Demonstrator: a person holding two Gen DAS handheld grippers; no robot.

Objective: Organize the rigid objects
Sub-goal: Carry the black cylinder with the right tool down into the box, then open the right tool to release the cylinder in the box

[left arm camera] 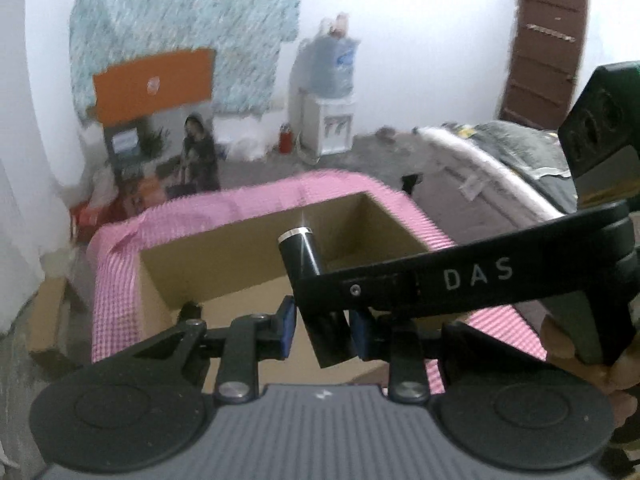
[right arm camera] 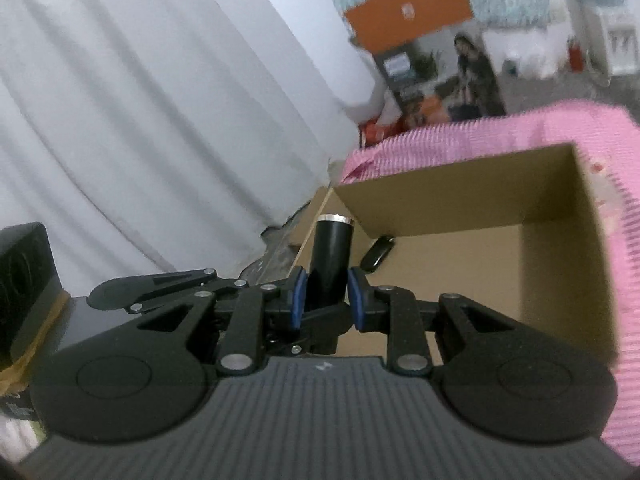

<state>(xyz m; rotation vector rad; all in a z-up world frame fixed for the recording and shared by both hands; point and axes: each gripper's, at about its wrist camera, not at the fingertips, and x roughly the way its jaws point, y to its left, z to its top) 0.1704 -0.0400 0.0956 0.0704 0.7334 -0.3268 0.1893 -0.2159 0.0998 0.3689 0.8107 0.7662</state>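
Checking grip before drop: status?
Left gripper and right gripper both shut on black cylinder. Cardboard box ahead, small black item inside. Nothing blocking.

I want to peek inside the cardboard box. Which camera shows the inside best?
The right wrist view. There the cardboard box is open to the floor, with a small black thing lying in it. In the left wrist view the box is partly hidden behind the gripper's black tube.

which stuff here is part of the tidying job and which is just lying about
In the job:
black cylinder, gripped by both the left gripper and right gripper
cardboard box
small black item in box

Lying about:
water dispenser
orange board
brown door
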